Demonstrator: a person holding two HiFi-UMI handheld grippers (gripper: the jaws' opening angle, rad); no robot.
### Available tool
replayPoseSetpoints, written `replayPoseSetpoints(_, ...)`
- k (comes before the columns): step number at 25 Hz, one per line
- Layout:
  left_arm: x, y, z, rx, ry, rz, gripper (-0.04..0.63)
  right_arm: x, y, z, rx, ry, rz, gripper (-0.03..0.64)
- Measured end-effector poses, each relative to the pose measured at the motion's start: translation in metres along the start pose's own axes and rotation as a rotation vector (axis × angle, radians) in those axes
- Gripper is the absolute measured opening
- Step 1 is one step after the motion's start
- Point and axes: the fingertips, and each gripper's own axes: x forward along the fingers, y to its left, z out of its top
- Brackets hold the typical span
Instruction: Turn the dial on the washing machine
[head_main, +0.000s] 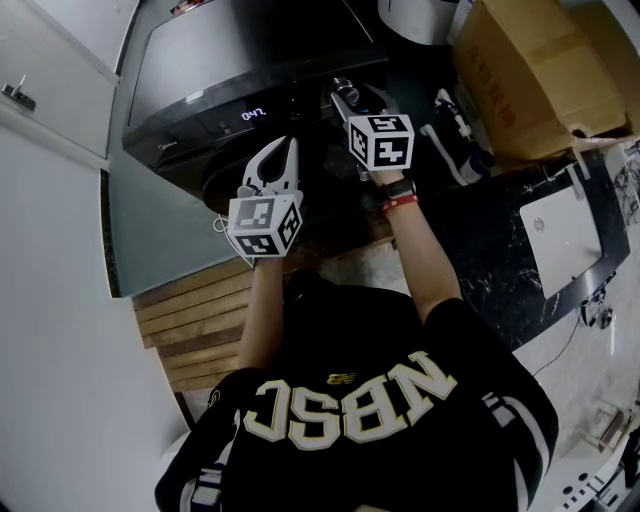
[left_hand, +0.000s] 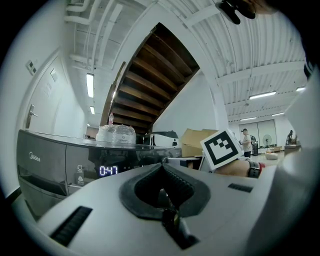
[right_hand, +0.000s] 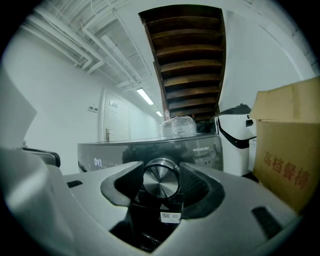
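The left claw (left_hand: 162, 167) was shut and empty, a little way back from the washing machine (head_main: 250, 60). Farther on, the right claw (right_hand: 161, 172) squeezed the shiny dial (right_hand: 161, 181) on the machine's front. If the squeeze was too soft, the claw could slip around the smooth dial and not turn it.

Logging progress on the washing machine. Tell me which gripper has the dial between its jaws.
The right gripper: the silver dial sits between its jaws, pads against its sides. The left gripper is held back from the panel, jaws together on nothing.
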Motion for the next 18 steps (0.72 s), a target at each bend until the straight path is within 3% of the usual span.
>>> replayPoseSetpoints(6, -0.001, 0.001, 0.001, 0.004, -0.006, 0.005, 0.014, 0.0, -0.001, 0.0, 0.038, -0.006, -0.009, 0.227)
replayPoseSetpoints(11, 0.0, -0.004, 0.003, 0.003, -0.01, -0.004, 0.014, 0.0, -0.002, -0.001, 0.133, -0.023, -0.022, 0.229)
replayPoseSetpoints(14, 0.0, -0.007, 0.002, 0.001, -0.01, -0.009, 0.014, 0.0, -0.005, -0.004, 0.264, -0.048, -0.014, 0.23)
replayPoseSetpoints(18, -0.001, -0.008, 0.0, -0.004, -0.008, -0.01, 0.014, -0.006, -0.014, -0.001, 0.528, -0.097, -0.011, 0.229)
